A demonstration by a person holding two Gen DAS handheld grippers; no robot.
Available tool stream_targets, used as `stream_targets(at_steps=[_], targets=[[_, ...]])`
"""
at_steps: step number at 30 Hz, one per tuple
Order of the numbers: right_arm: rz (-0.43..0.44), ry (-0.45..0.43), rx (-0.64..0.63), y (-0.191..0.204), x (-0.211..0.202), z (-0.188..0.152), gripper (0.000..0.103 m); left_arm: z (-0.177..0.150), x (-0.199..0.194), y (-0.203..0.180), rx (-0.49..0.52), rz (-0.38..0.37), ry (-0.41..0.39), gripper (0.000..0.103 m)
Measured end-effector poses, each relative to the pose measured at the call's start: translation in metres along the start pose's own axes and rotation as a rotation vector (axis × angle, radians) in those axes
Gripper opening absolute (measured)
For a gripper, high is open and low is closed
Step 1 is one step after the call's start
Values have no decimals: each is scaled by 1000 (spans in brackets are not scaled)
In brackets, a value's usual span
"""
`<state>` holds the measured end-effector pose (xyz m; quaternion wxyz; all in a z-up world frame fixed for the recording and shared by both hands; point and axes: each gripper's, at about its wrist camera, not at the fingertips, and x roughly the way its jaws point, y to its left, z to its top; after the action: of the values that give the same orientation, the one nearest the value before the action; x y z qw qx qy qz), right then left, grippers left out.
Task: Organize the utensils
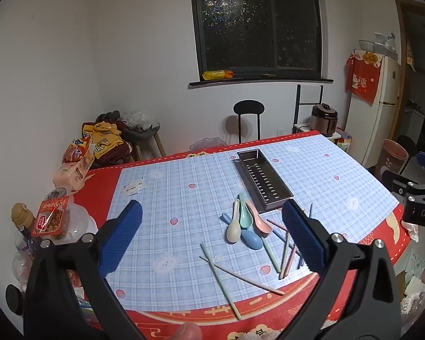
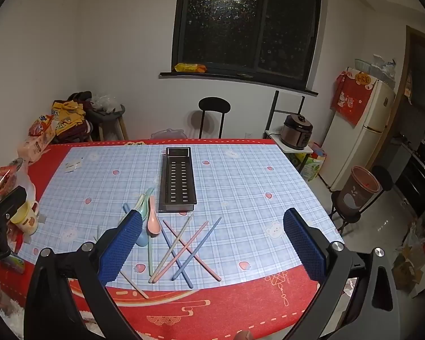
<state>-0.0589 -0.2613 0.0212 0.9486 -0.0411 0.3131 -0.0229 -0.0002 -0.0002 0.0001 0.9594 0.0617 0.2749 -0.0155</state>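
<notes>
My left gripper (image 1: 212, 232) and right gripper (image 2: 212, 243): both spread wide, holding nothing. Spoons (image 2: 153, 221) partly hidden behind my right gripper's left finger; chopsticks (image 1: 286, 252) partly behind my left gripper's right finger.

The left claw (image 1: 212, 238) hangs above the near edge of the tabletop (image 1: 340, 170) with its blue ribbed pads spread wide and nothing between them. Beyond them a slotted metal utensil tray (image 1: 262, 180) lies empty on the blue checked cloth, and just in front of its near end four pastel soup spoons (image 1: 245, 223) lie bunched together, touching. Pastel chopsticks (image 1: 286, 250) are scattered loose to the right and front of the spoons, some crossing, and the right claw's black body (image 1: 419, 201) shows at the right edge.
</notes>
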Motion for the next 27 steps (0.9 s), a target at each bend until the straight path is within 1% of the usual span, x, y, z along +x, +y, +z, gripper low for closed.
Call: stream_targets(at_steps=[5, 8, 9, 11, 12, 14, 19, 27], targets=[[-4, -3, 3, -1, -1, 0, 98, 1, -2, -2, -14, -2, -4, 97], [-7, -6, 4, -1, -3, 0, 98, -3, -4, 4, -31, -11, -6, 97], [-9, -6, 5, -1, -3, 0, 98, 1, -2, 2, -27, -6, 7, 97], [-8, -5, 6, -1, -5, -1, 98, 2, -3, 11, -35, 0, 1, 97], [6, 0, 3, -6, 0, -1, 98, 2, -3, 8, -35, 2, -2, 97], [5, -3, 3, -8, -1, 0, 98, 2, -6, 8, -31, 8, -8, 97], [0, -2, 4, 0, -4, -1, 98, 3, -7, 9, -35, 17, -12, 97], [4, -2, 5, 2, -4, -2, 98, 2, -8, 13, -40, 18, -12, 97]])
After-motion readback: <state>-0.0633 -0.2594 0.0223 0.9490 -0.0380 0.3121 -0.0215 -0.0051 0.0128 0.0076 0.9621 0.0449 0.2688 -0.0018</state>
